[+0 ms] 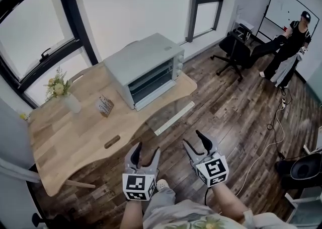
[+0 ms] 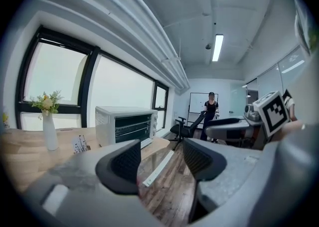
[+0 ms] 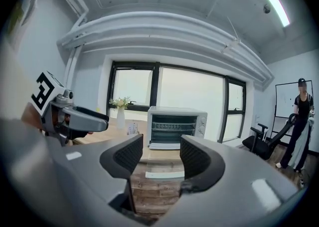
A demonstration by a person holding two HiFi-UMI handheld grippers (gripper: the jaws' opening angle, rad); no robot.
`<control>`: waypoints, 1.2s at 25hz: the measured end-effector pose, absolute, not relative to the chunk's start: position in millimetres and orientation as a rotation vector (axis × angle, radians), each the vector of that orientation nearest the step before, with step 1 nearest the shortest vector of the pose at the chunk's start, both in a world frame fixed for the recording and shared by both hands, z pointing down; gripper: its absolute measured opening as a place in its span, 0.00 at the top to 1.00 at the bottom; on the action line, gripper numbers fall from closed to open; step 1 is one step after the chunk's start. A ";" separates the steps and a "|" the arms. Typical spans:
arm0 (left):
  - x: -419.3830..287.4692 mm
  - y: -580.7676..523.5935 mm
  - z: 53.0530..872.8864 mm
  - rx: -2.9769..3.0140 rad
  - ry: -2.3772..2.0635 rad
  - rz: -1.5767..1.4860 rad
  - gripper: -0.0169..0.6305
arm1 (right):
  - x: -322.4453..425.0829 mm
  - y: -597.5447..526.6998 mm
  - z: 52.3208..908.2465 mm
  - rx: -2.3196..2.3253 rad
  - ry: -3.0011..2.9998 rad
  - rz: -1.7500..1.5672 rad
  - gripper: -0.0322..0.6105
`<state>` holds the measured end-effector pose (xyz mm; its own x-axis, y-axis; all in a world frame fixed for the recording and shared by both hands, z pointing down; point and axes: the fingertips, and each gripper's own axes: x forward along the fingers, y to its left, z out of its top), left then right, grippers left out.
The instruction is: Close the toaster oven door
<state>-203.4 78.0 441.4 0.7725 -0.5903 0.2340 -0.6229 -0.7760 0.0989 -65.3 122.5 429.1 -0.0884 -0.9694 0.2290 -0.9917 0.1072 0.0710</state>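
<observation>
The wooden floor (image 1: pixel 226 117) fills most of my head view. The light wooden desk (image 1: pixel 75 137) runs along the window wall on the left.

The toaster oven (image 1: pixel 143 67) stands on the far right end of that desk. Its door (image 1: pixel 168 109) is open and folded down flat, jutting past the desk edge over the floor. The pale handle bar (image 1: pixel 174 118) is at its outer edge.

Across the room there is an office chair (image 1: pixel 234 52), with a person (image 1: pixel 292 42) standing by a whiteboard.

Both tools are on my side of the door, over the floor, well apart from it and touching nothing. The left hand-held gripper (image 1: pixel 146 155) has its jaws spread wide with only floor between them. In the left gripper view the oven (image 2: pixel 124 123) stands up and to the left of the gap.

The right hand-held gripper (image 1: pixel 195 142) is also spread and empty. In the right gripper view the oven (image 3: pixel 177 126) lies almost straight ahead, and the lowered door's edge shows between the jaws.

A vase of flowers (image 1: pixel 70 102) and a small card holder (image 1: pixel 104 105) stand on the desk left of the oven.
</observation>
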 end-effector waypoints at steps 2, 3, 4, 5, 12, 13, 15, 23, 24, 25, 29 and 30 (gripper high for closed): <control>-204.2 66.3 447.3 2.795 -0.942 0.298 0.56 | -64.3 111.6 437.0 1.951 -2.142 0.171 0.59; -205.5 60.7 450.4 2.793 -0.935 0.300 0.56 | -64.1 106.8 440.7 1.949 -2.131 0.179 0.58; -207.1 55.2 453.7 2.790 -0.929 0.301 0.56 | -64.1 102.2 444.0 1.947 -2.121 0.184 0.58; -208.9 50.2 457.2 2.787 -0.923 0.302 0.56 | -64.6 98.0 446.8 1.945 -2.113 0.187 0.57; -210.9 32.6 475.8 2.774 -0.881 0.326 0.56 | -66.4 80.3 457.1 1.927 -2.065 0.183 0.57; -210.1 32.5 477.5 2.774 -0.870 0.329 0.56 | -65.9 78.8 457.8 1.927 -2.061 0.183 0.57; -209.5 31.7 481.9 2.776 -0.853 0.340 0.56 | -65.4 75.8 459.5 1.928 -2.056 0.184 0.57; -209.8 16.9 499.7 2.767 -0.843 0.421 0.56 | -57.2 59.1 476.2 1.899 -2.040 0.220 0.57; -210.4 14.3 502.0 2.761 -0.849 0.431 0.56 | -55.0 56.1 479.4 1.894 -2.040 0.229 0.57; -211.2 11.3 504.1 2.755 -0.857 0.441 0.56 | -52.9 52.6 482.3 1.889 -2.043 0.241 0.57; -210.5 -3.6 512.3 2.720 -0.904 0.476 0.56 | -43.0 32.0 485.7 1.853 -2.065 0.253 0.57; -207.7 -5.7 515.1 2.713 -0.908 0.485 0.56 | -38.4 27.2 485.9 1.845 -2.070 0.252 0.57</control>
<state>-207.7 -5.7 515.1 0.7517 -0.5372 0.3825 -0.6167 -0.7781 0.1191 -38.4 27.2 485.9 -0.0862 -0.9224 0.3764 -0.9857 0.1338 0.1021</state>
